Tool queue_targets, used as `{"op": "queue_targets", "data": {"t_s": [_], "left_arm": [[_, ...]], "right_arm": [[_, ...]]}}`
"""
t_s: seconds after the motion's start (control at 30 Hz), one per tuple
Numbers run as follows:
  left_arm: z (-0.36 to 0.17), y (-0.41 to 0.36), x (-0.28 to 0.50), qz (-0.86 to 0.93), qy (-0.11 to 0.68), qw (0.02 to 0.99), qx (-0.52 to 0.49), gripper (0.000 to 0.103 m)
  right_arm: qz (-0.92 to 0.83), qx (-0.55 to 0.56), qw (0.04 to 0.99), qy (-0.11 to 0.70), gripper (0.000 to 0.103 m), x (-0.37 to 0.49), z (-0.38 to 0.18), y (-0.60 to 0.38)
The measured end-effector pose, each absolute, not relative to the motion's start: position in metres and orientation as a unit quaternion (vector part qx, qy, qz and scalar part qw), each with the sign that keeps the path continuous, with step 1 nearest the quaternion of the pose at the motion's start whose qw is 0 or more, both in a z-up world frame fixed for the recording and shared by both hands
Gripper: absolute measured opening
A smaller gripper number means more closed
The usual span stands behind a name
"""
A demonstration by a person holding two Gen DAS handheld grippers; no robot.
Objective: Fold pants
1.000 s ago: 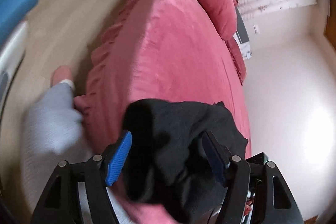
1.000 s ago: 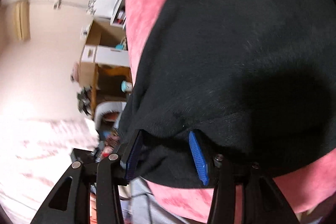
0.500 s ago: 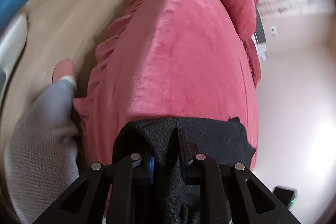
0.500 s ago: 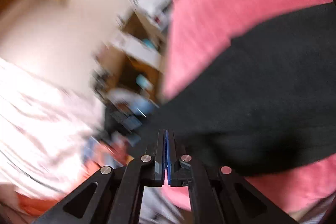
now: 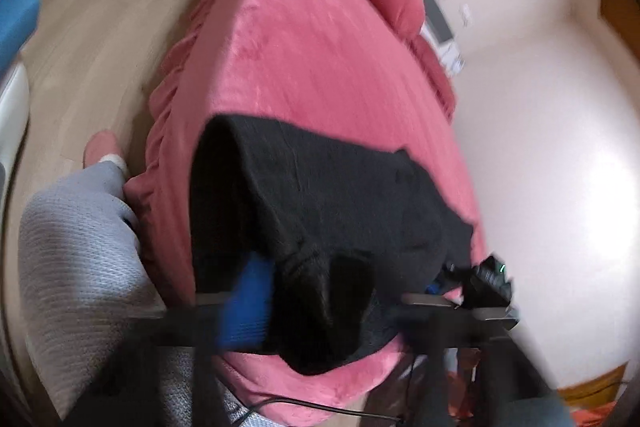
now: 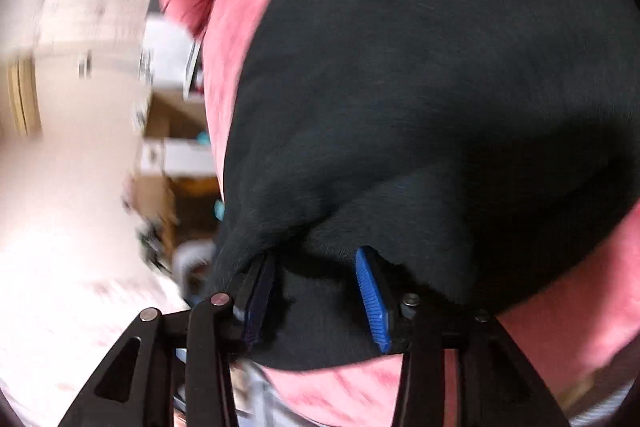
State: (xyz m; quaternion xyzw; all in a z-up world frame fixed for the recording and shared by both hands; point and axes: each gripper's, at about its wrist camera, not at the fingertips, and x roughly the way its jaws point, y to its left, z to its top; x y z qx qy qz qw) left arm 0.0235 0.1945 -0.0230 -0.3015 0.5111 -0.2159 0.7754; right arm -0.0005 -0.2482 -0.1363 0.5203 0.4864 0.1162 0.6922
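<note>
Both tongs [image 5: 320, 303] [image 6: 316, 299] parted, pants [image 6: 420, 87] between

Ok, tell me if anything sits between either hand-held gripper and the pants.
Nothing visible does. The black pants bunch between the open fingers of the right hand-held gripper and left hand-held gripper, lying on the pink bed.

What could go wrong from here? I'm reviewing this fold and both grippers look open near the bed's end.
1. The black pants lie bunched at the near end of the pink bed, some cloth draping over the edge; released, they may slide off.
2. Cloth sits between the open right gripper's fingers; pulling away may drag the fold apart.
3. The left gripper is blurred, apparently mid-motion; its blue finger may snag the fabric.
</note>
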Motion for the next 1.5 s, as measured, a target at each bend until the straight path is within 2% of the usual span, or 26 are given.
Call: {"op": "queue_targets", "data": {"t_s": [0.03, 0.07, 0.2, 0.3, 0.33, 0.37, 0.4, 0.43, 0.5, 0.53, 0.57, 0.63, 0.67, 0.7, 0.73, 0.77, 0.8, 0.87, 1.0, 1.1, 1.23, 1.27, 1.3, 1.33, 1.4, 1.5], "left_arm": [[-0.023, 0.191, 0.025, -0.21, 0.515, 0.777, -0.295, 0.02], [-0.019, 0.193, 0.027, -0.218, 0.507, 0.777, -0.303, 0.018], [0.009, 0.219, 0.032, -0.24, 0.472, 0.763, -0.37, 0.016], [0.018, 0.221, 0.031, -0.238, 0.485, 0.773, -0.332, 0.016], [0.014, 0.22, 0.03, -0.237, 0.494, 0.772, -0.322, 0.016], [0.005, 0.218, 0.028, -0.233, 0.504, 0.769, -0.316, 0.016], [-0.002, 0.217, 0.027, -0.227, 0.512, 0.765, -0.318, 0.016], [-0.01, 0.219, 0.025, -0.222, 0.516, 0.759, -0.33, 0.016], [-0.017, 0.219, 0.017, -0.219, 0.499, 0.764, -0.345, 0.019], [-0.015, 0.218, 0.011, -0.212, 0.486, 0.778, -0.337, 0.031], [-0.011, 0.217, 0.003, -0.212, 0.472, 0.789, -0.331, 0.056], [-0.007, 0.213, -0.006, -0.219, 0.449, 0.801, -0.331, 0.085], [-0.006, 0.21, -0.01, -0.225, 0.438, 0.805, -0.332, 0.086], [-0.008, 0.204, -0.01, -0.235, 0.441, 0.801, -0.329, 0.085], [-0.009, 0.198, -0.008, -0.241, 0.451, 0.797, -0.323, 0.074], [-0.013, 0.188, -0.003, -0.252, 0.471, 0.787, -0.308, 0.035], [-0.015, 0.18, -0.001, -0.256, 0.494, 0.782, -0.28, 0.026], [-0.01, 0.17, 0.005, -0.252, 0.509, 0.786, -0.245, 0.018], [0.025, 0.195, 0.014, -0.283, 0.475, 0.763, -0.336, 0.017], [0.04, 0.206, 0.014, -0.3, 0.468, 0.755, -0.347, 0.016], [-0.001, 0.18, 0.008, -0.249, 0.553, 0.766, -0.214, 0.021], [-0.02, 0.175, 0.004, -0.229, 0.579, 0.762, -0.177, 0.021], [-0.028, 0.176, 0.0, -0.229, 0.581, 0.761, -0.178, 0.023], [-0.028, 0.182, -0.004, -0.233, 0.568, 0.765, -0.196, 0.024], [-0.022, 0.197, -0.008, -0.241, 0.554, 0.759, -0.241, 0.033], [-0.005, 0.22, -0.017, -0.205, 0.538, 0.786, -0.224, 0.04]], "right_arm": [[0.116, 0.549, 0.673, 0.482, 0.005, 0.001, -0.143, -0.251], [0.132, 0.562, 0.662, 0.478, 0.002, 0.003, -0.143, -0.254], [0.204, 0.481, 0.736, 0.431, 0.001, -0.004, -0.074, -0.251], [0.23, 0.445, 0.755, 0.424, 0.001, -0.018, -0.041, -0.254], [0.219, 0.429, 0.757, 0.441, 0.005, -0.02, -0.042, -0.255], [0.206, 0.422, 0.757, 0.454, 0.023, -0.02, -0.048, -0.257], [0.179, 0.416, 0.758, 0.468, 0.046, -0.022, -0.056, -0.263], [0.142, 0.417, 0.758, 0.481, 0.052, -0.025, -0.069, -0.27], [0.086, 0.444, 0.739, 0.499, 0.055, -0.021, -0.096, -0.28], [0.068, 0.472, 0.721, 0.503, 0.055, -0.019, -0.112, -0.286], [0.057, 0.518, 0.694, 0.497, 0.054, -0.02, -0.129, -0.293], [0.056, 0.568, 0.674, 0.469, 0.054, -0.02, -0.142, -0.299], [0.057, 0.577, 0.671, 0.461, 0.054, -0.019, -0.144, -0.299], [0.06, 0.575, 0.674, 0.46, 0.051, -0.017, -0.143, -0.296], [0.06, 0.559, 0.683, 0.466, 0.042, -0.014, -0.142, -0.293], [0.057, 0.548, 0.689, 0.472, 0.007, -0.012, -0.142, -0.29], [0.061, 0.544, 0.684, 0.482, 0.005, -0.009, -0.143, -0.288], [0.069, 0.557, 0.679, 0.473, 0.004, -0.007, -0.138, -0.284], [0.119, 0.54, 0.715, 0.427, 0.004, -0.015, -0.081, -0.292], [0.156, 0.505, 0.751, 0.396, 0.004, -0.032, -0.036, -0.291], [0.133, 0.43, 0.756, 0.475, 0.008, -0.033, -0.061, -0.282], [0.109, 0.4, 0.75, 0.515, 0.014, -0.032, -0.081, -0.275], [0.086, 0.386, 0.744, 0.538, 0.03, -0.032, -0.096, -0.27], [0.065, 0.388, 0.737, 0.55, 0.032, -0.036, -0.109, -0.27], [0.064, 0.423, 0.732, 0.53, 0.032, -0.046, -0.111, -0.275], [0.069, 0.399, 0.764, 0.502, 0.033, -0.048, -0.081, -0.274]]}}
